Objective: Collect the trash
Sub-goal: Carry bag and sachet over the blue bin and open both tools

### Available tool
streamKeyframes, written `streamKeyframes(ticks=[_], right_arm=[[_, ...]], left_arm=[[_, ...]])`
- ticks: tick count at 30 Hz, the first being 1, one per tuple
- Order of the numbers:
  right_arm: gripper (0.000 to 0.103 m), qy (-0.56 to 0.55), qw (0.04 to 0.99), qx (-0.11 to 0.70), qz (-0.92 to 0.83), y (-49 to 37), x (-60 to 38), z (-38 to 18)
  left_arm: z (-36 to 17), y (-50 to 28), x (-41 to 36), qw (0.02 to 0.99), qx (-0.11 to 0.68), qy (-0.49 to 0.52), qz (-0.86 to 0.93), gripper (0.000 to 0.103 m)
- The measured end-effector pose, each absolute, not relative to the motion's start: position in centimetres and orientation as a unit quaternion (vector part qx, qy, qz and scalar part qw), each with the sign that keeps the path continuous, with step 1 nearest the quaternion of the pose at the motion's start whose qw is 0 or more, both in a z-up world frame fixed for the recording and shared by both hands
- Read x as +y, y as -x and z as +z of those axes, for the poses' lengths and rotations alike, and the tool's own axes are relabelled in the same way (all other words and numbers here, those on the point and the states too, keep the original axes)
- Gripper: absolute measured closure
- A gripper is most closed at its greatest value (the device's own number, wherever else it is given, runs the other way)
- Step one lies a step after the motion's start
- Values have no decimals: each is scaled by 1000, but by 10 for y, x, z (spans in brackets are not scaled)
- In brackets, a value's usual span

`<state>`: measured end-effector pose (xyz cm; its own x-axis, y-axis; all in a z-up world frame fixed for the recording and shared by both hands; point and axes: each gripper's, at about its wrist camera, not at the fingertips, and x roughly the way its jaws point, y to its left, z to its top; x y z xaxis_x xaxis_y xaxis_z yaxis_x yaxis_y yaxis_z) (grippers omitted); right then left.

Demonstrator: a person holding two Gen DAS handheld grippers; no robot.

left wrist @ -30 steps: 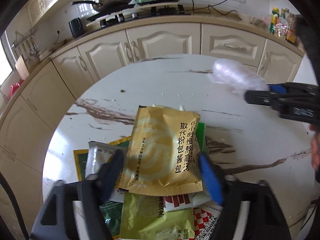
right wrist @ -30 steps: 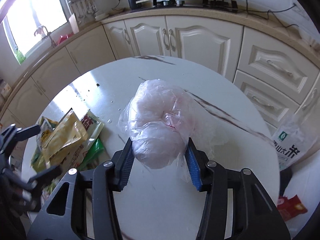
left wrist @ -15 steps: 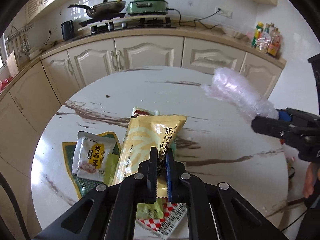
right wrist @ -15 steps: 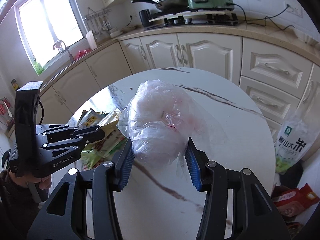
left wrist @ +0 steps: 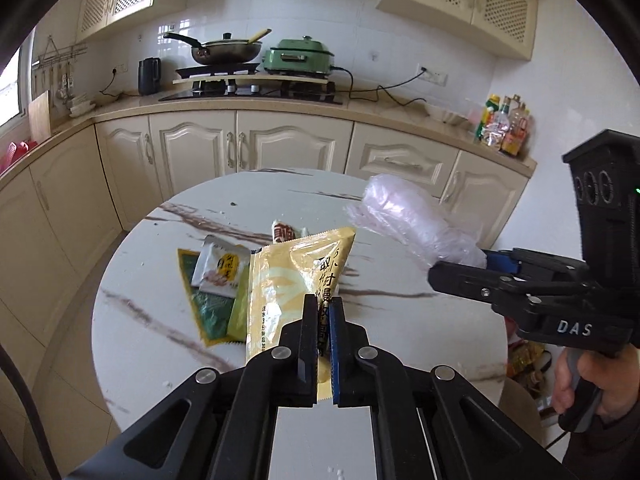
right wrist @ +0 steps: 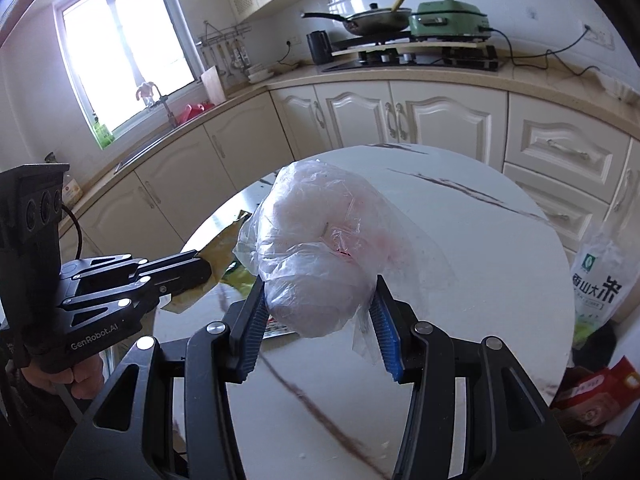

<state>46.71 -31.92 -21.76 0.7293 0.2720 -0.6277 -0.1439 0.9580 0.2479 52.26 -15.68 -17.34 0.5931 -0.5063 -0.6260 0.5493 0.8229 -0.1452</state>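
Since the earlier frames the left gripper (left wrist: 323,322) has been closing on the yellow sachet (left wrist: 294,280) and is now lifting it clear of the round marble table (left wrist: 420,312), its jaws pinching the packet's lower edge almost flat together. The right gripper (right wrist: 320,316) is holding the crumpled clear plastic bag (right wrist: 320,248) between half-spread jaws, the film bulging out above the pads, raised over the tabletop beside the left one. Below the lifted sachet, a white packet (left wrist: 218,266) and a green wrapper (left wrist: 210,304) are still lying on the table, overlapping. The sachet is looking light, thin and floppy, likely slick foil, so an edge pinch suits it; the bag is soft and springy, best squeezed through its bunched middle. Cabinets and a stove are standing behind.
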Motion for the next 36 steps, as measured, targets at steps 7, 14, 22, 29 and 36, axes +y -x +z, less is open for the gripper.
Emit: streamKeyframes(ticks=[7,14,22,29,36], right_arm=[[56,-84,918,359,145,-457,-261,-222],[56,-57,902,370,215,-467,-158,-233],[57,-15,867,406,288,-497,-11,-278],[57,22,833,464,302,-537,86,-359],[57,35,795,539,277,-586,123,-469]], left_arm=[[-162,-470,-78,903,339,-18,-263,102],[-156,-416,26,920,334,13,-205,102],[-191,-385,152,919,365,63,-135,102],[-273,-396,237,889,433,110,-95,102],[-372,-423,280,845,511,138,-76,103]])
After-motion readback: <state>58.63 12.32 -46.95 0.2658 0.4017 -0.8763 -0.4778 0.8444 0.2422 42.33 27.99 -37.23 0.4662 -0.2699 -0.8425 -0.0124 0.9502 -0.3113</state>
